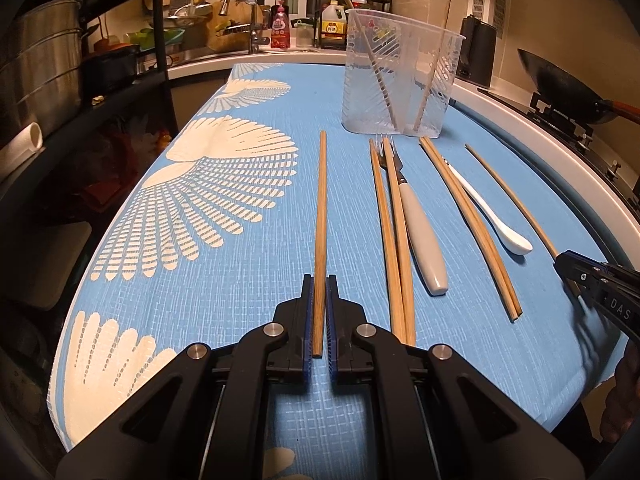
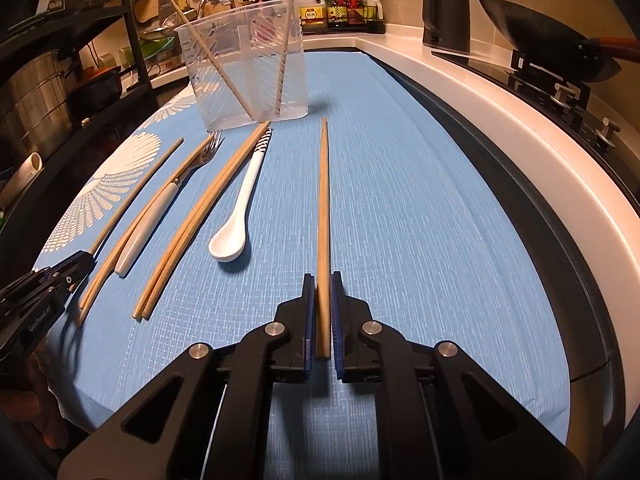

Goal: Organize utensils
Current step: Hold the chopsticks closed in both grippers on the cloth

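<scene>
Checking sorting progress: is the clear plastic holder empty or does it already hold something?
Not empty. The clear holder stands upright with two chopsticks leaning inside, tops above its rim.

A home kitchen is shown. A sink tap (image 1: 240,12) and hanging utensils are seen behind the cloth-covered table (image 1: 224,280), with a black wok (image 2: 540,36) on a hob, a kettle (image 2: 446,16), stacked steel pots (image 1: 40,64) and a rack of sauce bottles (image 2: 340,4)

Wooden utensils beside our clear plastic holder (image 1: 400,76)

We see wooden chopsticks (image 1: 468,228), a grey-handled fork (image 1: 420,232) and a white ceramic spoon (image 1: 496,216) lying flat near it; two chopsticks lean inside.
</scene>
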Motion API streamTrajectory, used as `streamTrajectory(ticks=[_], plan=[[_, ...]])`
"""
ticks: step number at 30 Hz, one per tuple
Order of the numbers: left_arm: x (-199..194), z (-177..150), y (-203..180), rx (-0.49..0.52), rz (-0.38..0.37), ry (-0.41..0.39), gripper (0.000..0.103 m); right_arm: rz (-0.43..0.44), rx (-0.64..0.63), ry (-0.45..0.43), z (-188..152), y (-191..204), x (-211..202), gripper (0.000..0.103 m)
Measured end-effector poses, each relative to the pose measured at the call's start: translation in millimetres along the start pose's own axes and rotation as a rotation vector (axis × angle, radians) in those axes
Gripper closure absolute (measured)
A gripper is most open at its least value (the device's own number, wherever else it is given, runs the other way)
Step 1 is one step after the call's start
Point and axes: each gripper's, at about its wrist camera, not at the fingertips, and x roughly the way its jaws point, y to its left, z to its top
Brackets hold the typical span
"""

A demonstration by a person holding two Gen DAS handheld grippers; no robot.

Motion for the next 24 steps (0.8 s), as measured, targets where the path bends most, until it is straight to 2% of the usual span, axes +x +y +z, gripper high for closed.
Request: streamTrajectory(ticks=[14,19,24], plan=[[0,-3,1,-0.017,-0.001,-0.023,0.097,-0.002,-0.017,-0.033,3,2,5,0.096],[-3,-3,1,-0.018,0.013,-0.032,0.097,-0.037,0.030,-0.059,4,-6,0,0.096],[-1,-4,1,-0.019,0.012,-0.026,0.097,-0.038,0.032,-0.040,3,-8,4,0.096]])
